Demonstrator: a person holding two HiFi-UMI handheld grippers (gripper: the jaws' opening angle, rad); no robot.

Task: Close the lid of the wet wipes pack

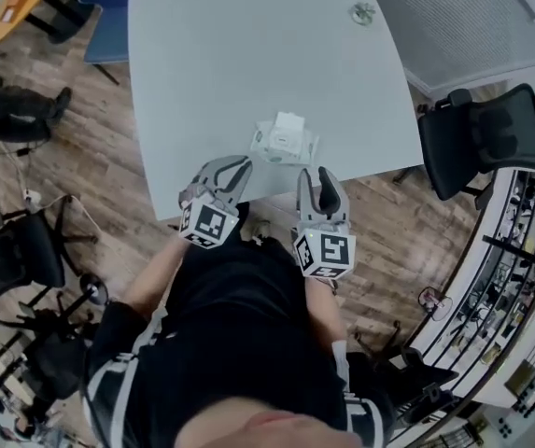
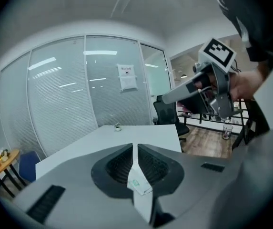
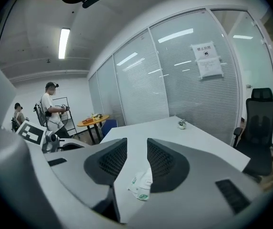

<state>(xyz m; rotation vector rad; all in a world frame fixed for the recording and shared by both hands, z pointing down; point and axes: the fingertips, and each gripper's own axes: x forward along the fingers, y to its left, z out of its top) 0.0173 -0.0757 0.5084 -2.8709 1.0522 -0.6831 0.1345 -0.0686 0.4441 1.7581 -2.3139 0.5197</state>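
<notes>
Task progress: nothing of the closing looks done yet. In the head view, the wet wipes pack (image 1: 284,144) lies on the table (image 1: 211,63) with its white lid (image 1: 289,123) apparently raised, so the whole step of pressing it down is left.

Wet wipes pack: it sits just ahead of both grippers, near the table edge closest to them and between the lines along which they point. Neither tool touches it.

Left gripper: the left gripper (image 1: 237,168) has its jaws pressed together with only a hairline slit between them, and it grips nothing. In its own view (image 2: 133,148) the pack (image 2: 137,182) shows low down, past the tips and a little to their right.

Right gripper: the right gripper (image 1: 316,174) has its jaws spread well apart and they hold nothing. In its own view (image 3: 136,142) the pack (image 3: 142,185) lies beyond the gap, low and nearer the right-hand jaw, clear of both pads.

Reach: both tools hover at the near table edge, short of the pack and slightly above it, pointing gently downward.

What is left: I judge that one tool must steady the pack while the other swings the lid over and presses it flat. The left one, already closed, would suit pushing.

Beyond the tools: a small pot (image 1: 362,12) stands at the far end of the table, well away. An office chair (image 1: 486,138) stands off to the right of the right gripper.
</notes>
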